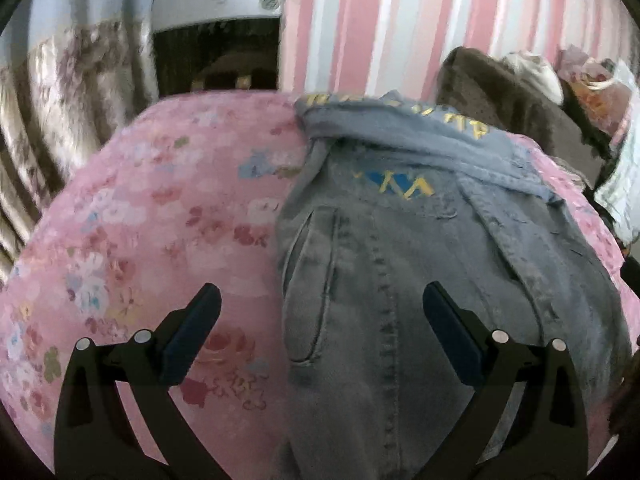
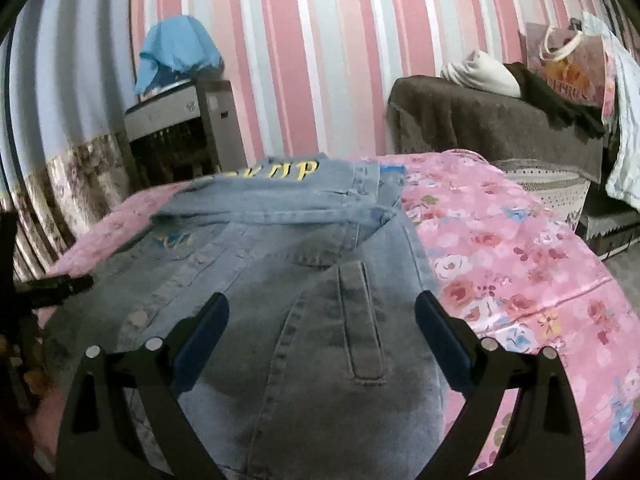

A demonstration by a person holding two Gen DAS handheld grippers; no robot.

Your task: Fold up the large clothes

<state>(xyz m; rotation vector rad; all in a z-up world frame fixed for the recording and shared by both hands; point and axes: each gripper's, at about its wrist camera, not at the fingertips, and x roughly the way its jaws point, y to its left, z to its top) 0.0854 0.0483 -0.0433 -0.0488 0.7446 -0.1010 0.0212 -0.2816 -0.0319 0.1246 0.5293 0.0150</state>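
Hovering over the bed, the left gripper (image 1: 322, 330) was spread wide and gripped nothing, its two dark blue pads well apart in the lower half of the left wrist view. The denim jacket (image 1: 400, 280) filled the centre and right of that frame, lying on the pink floral bedspread (image 1: 140, 220). Its left edge ran down between the two fingers, so one finger (image 1: 192, 336) stood over bare bedspread and the other over denim. A slanted welt pocket (image 1: 308, 288) showed just above the gap, and yellow lettering ran along the folded-over part at the top of the jacket.

Over on the right wrist view, the right gripper (image 2: 322, 330) was just as wide and just as empty. The denim jacket (image 2: 300, 320) sat squarely under it, spreading from the lower centre up to mid-frame, with a pocket flap (image 2: 362, 324) between the fingers. Yellow letters (image 2: 288, 172) showed on the turned-over part at the far end. Pink floral bedspread (image 2: 520, 260) lay bare to the right of the frame. At the left edge a black piece of the other tool (image 2: 56, 286) poked in over the jacket's edge. The striped pink wall (image 2: 340, 60) stood behind.
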